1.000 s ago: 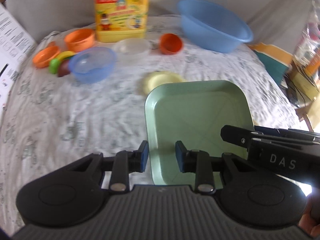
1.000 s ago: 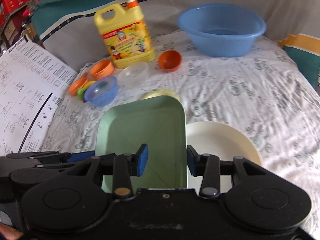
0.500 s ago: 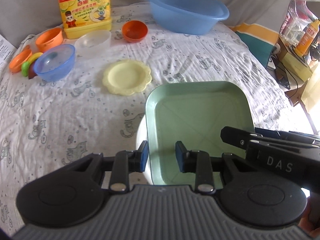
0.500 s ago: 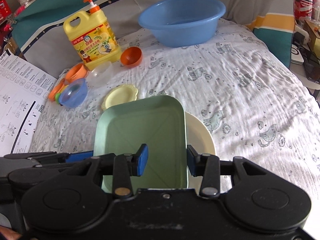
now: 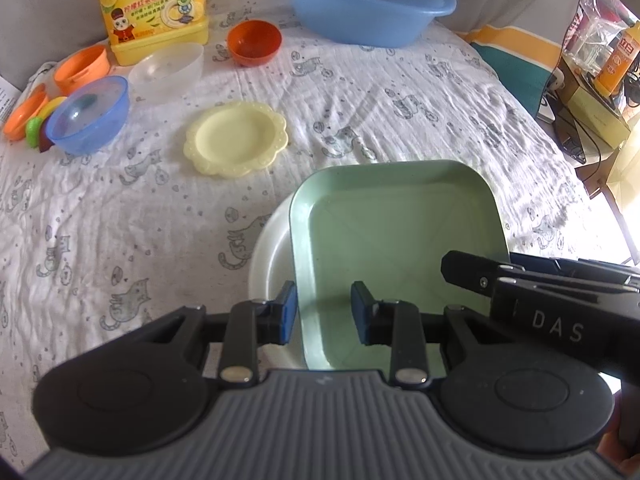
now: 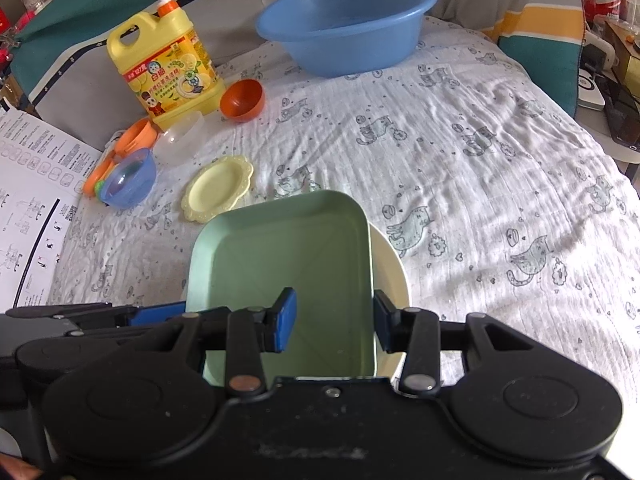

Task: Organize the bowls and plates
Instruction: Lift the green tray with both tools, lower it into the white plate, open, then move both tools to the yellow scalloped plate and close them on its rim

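A green square plate (image 5: 400, 232) (image 6: 288, 264) is held over a white round plate (image 5: 268, 256) (image 6: 390, 268) on the cloth. My left gripper (image 5: 323, 312) straddles the green plate's left rim, jaws shut on it. My right gripper (image 6: 334, 322) straddles its right rim, jaws shut on it. A small yellow scalloped plate (image 5: 236, 138) (image 6: 218, 190) lies farther out. A blue bowl (image 5: 90, 114), a clear bowl (image 5: 166, 70), a red bowl (image 5: 254, 42) and orange bowls (image 5: 82, 68) sit at the back left.
A yellow detergent jug (image 6: 168, 68) and a large blue basin (image 6: 348, 20) stand at the back. Printed paper sheets (image 6: 28, 184) lie at the left. The bed's right edge drops to a cluttered side table (image 5: 592, 80).
Both grippers and the green plate have moved back and up from the far bowls and right, over the white plate. The yellow plate has come into full view.
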{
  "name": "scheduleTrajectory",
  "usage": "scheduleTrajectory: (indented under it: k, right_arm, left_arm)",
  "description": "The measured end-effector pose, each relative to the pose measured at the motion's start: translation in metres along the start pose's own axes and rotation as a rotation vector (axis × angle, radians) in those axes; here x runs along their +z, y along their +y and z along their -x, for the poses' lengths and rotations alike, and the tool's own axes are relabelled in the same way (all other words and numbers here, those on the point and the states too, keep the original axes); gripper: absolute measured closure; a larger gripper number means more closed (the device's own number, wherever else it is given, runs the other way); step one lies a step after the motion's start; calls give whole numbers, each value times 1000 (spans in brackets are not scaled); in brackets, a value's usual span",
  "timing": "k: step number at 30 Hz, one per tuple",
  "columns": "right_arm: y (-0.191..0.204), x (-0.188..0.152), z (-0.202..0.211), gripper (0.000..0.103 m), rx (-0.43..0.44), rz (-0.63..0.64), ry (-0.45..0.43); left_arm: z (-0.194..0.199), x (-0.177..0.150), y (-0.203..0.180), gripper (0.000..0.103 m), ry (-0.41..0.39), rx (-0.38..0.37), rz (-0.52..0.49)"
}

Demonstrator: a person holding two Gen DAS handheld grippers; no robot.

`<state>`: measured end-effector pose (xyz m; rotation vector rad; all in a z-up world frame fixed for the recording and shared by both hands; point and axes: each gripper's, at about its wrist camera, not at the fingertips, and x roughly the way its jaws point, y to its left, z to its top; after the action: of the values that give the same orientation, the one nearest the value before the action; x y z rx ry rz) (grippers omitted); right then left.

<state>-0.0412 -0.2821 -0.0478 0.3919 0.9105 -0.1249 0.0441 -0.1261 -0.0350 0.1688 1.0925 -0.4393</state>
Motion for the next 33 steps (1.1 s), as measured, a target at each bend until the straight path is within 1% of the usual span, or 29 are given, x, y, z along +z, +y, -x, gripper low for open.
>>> scheduleTrajectory:
  k: [8,11,12,13,14,15,16,17,18,19,20,24,33]
  right_arm:
    - [-5,-3,-11,61,-11,-14,19]
    - [-4,-3,-12,54,-20,-1,9]
    - [-3,-3,-11,49,-29,3,0]
    - [-3,-2,-10,46,-34,4,-10]
    - [-4,-1,-8,43,-32,-1,-19]
    - [-6,0,-6,35,-19,-12,-26]
    - [-8,2,-3,30,-27,-17,-35]
    - [-8,2,0,17,-43,-15,-52]
    - [-9,3,3,10,-54,-11,-71]
    - [-10,4,6,7,-59,-8,-84]
    - [-11,5,8,5,-63,-6,-91]
    - [-10,6,13,1,-80,-1,-98]
    - [-2,4,22,0,-98,11,-107]
  left_arm:
    - [-13,-1,-1,74,28,-10,-3]
    - [-14,-2,-1,69,22,4,-16]
    - [-12,-2,-1,63,14,18,-18]
    - [-10,-2,1,53,3,33,-17]
    - [-7,-1,4,50,-11,41,-13]
    - [-3,0,7,43,-23,33,-4]
    - [0,1,11,30,-30,48,12]
    - [3,2,14,24,-44,65,26]
    - [7,2,18,12,-63,75,34]
    - [10,2,21,4,-77,81,40]
    - [13,3,25,1,-90,82,49]
    - [19,5,34,0,-105,83,83]
    - [29,-2,45,0,-122,88,106]
